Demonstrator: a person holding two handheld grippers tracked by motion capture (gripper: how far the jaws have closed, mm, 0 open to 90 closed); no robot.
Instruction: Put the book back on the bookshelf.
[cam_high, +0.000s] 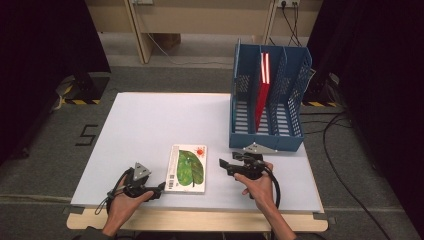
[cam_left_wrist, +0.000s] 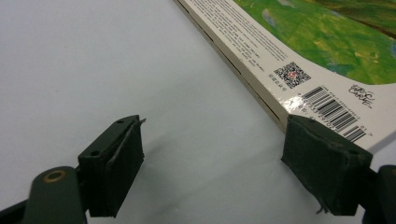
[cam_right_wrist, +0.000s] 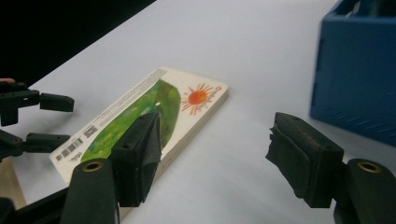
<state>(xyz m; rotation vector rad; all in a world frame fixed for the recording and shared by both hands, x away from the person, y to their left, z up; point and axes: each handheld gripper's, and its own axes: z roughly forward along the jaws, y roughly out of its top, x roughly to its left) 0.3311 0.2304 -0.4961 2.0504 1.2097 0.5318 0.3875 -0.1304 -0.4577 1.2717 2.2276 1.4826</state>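
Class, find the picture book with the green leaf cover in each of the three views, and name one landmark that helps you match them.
High view: the book lies flat on the white table, near the front edge, between the two grippers.
Left gripper view: upper right, its barcode corner by the right-hand pad.
Right gripper view: left of centre, partly behind the left-hand pad.
Shared landmark: the barcode on the cover's white strip.
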